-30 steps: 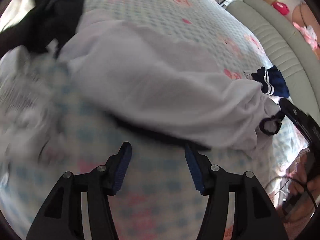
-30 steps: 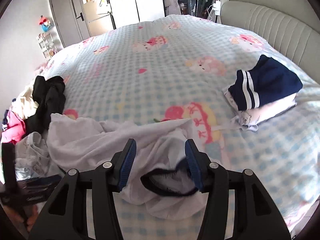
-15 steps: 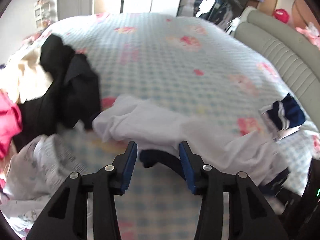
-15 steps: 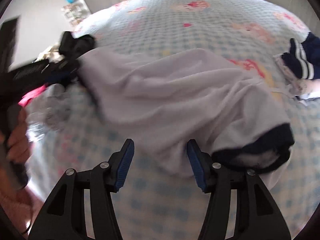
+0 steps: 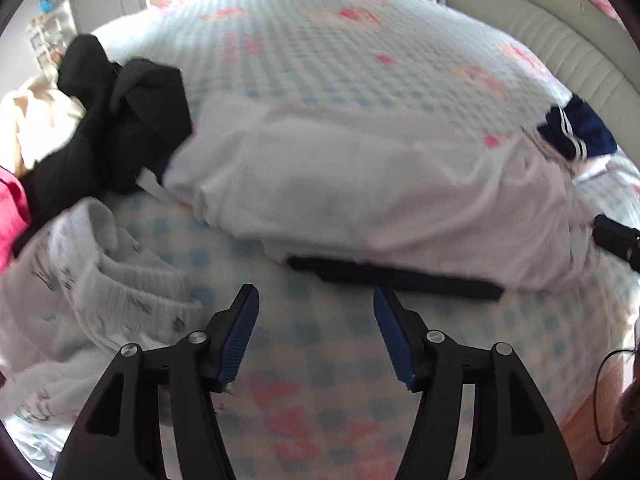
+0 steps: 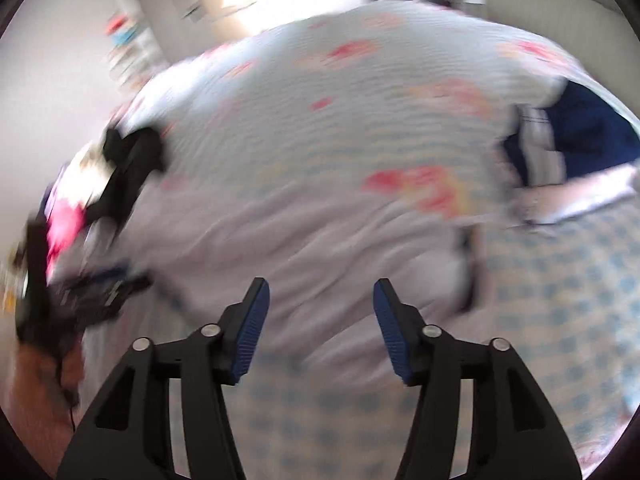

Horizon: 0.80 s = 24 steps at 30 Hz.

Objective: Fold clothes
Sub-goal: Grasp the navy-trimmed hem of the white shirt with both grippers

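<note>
Change: we have spread the white garment flatter along the bed's near edge.
Claws: left gripper and right gripper gape wide, empty.
Meaning: likely ready for folding.

Blurred view. Right gripper jaws apart, nothing btwn them, above white garment spread on checked bedspread. Navy folded item w/ white stripes at right, on the bed. Black clothing and pink cloth at left. Left gripper at left edge, state unclear.
</note>
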Each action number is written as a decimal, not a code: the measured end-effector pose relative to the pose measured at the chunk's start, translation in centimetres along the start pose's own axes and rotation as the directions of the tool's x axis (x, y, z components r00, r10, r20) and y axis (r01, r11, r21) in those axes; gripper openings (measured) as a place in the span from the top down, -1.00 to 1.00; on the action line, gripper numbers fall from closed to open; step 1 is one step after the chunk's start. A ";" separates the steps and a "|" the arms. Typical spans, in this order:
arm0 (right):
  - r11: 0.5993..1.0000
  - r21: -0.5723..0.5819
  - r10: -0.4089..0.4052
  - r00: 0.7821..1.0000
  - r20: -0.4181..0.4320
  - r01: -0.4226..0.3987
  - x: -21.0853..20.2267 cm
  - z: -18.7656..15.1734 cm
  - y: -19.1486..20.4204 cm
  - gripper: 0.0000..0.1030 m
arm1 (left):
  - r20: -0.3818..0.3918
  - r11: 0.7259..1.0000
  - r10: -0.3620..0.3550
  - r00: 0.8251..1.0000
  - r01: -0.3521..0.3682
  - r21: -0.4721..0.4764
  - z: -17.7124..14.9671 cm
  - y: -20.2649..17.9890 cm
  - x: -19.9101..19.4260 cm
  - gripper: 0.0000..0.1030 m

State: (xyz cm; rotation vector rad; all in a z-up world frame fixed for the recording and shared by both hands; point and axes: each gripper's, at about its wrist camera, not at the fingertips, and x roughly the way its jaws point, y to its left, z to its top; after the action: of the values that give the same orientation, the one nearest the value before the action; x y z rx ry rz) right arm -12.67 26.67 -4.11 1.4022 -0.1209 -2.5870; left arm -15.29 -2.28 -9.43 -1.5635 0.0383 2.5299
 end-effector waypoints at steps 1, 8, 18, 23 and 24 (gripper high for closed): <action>1.000 -0.029 -0.008 1.000 -0.021 0.007 0.8 -0.4 1.0 -0.10 | -0.004 1.000 0.022 1.000 -0.022 0.009 -0.2 0.0 0.2 -0.22; 0.979 -0.197 -0.090 0.985 -0.145 0.060 6.4 -2.3 7.4 -0.08 | 0.008 0.993 0.116 0.993 -0.116 0.005 0.7 0.6 0.9 -0.22; 0.943 -0.044 -0.331 0.944 0.018 0.331 5.9 2.0 3.8 -0.03 | 0.133 0.993 0.006 0.991 0.009 -0.116 5.9 2.2 0.6 -0.22; 0.993 -0.040 -0.107 0.994 0.010 0.107 4.1 0.5 4.5 -0.20 | 0.123 0.995 -0.051 0.991 0.062 -0.082 6.2 0.4 0.4 0.28; 0.995 -0.080 -0.061 0.998 0.011 0.062 4.0 -0.1 5.4 -0.23 | 0.125 0.993 -0.076 0.989 0.087 -0.085 6.2 0.0 0.4 0.45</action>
State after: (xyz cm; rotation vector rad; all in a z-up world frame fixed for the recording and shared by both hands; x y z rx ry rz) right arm -14.04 20.52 -6.54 1.3886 0.0257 -2.6158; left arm -20.96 -1.56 -6.96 -1.4074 -0.1545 2.5891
